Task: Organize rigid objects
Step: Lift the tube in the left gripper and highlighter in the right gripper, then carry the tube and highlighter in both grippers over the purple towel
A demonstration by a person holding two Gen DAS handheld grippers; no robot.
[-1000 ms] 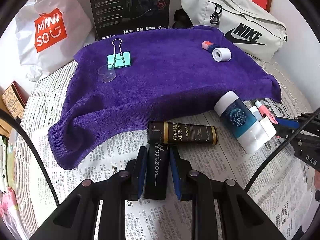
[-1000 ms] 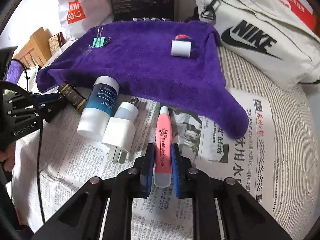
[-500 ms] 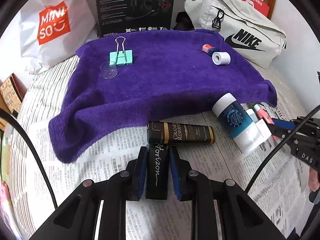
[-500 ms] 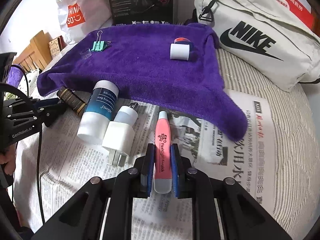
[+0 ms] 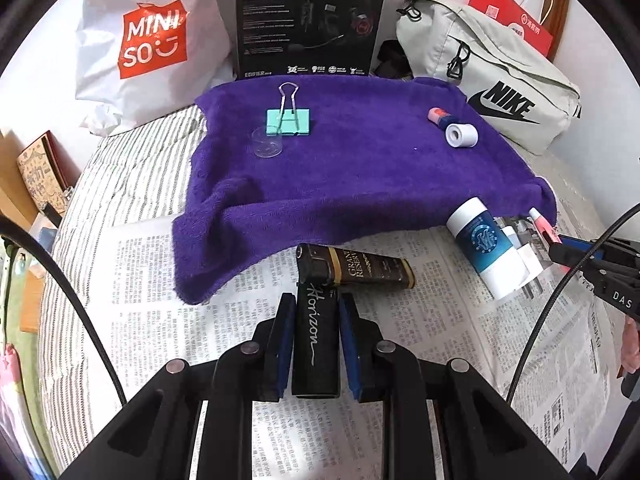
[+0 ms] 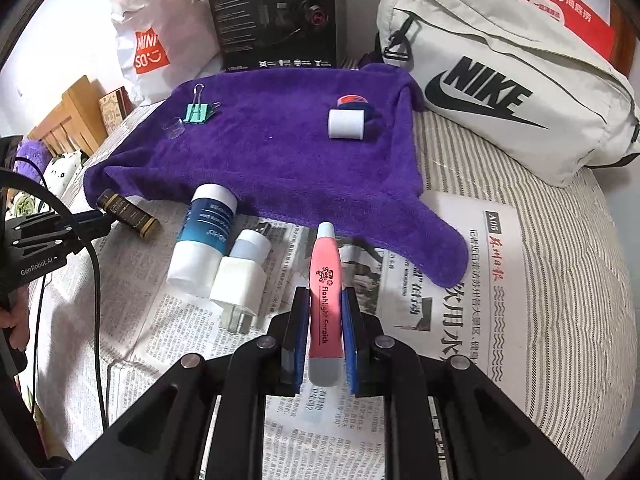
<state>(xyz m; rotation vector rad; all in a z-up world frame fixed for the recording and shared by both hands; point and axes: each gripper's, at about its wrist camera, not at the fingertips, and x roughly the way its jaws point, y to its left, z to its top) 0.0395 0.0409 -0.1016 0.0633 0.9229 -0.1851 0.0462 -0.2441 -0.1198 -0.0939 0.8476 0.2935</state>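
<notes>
Black Horizon tube [image 5: 316, 344] clamped in left gripper [image 5: 314, 320]; right gripper [image 6: 326, 320] clamps pink flashlight pen [image 6: 326, 296], both over newspaper [image 6: 460, 280] beside purple towel [image 5: 360, 184].

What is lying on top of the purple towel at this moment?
On the purple towel: a teal binder clip, a clear plastic cap, a white roll and a pink-and-blue item partly hidden behind it. Whatever is beneath the towel is covered.

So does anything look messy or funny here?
A little. The purple towel is rumpled, and one corner droops onto the newspaper. The blue-and-white bottle and the brown tube lie tipped on their sides, not standing. Nothing looks spilled or broken.
</notes>
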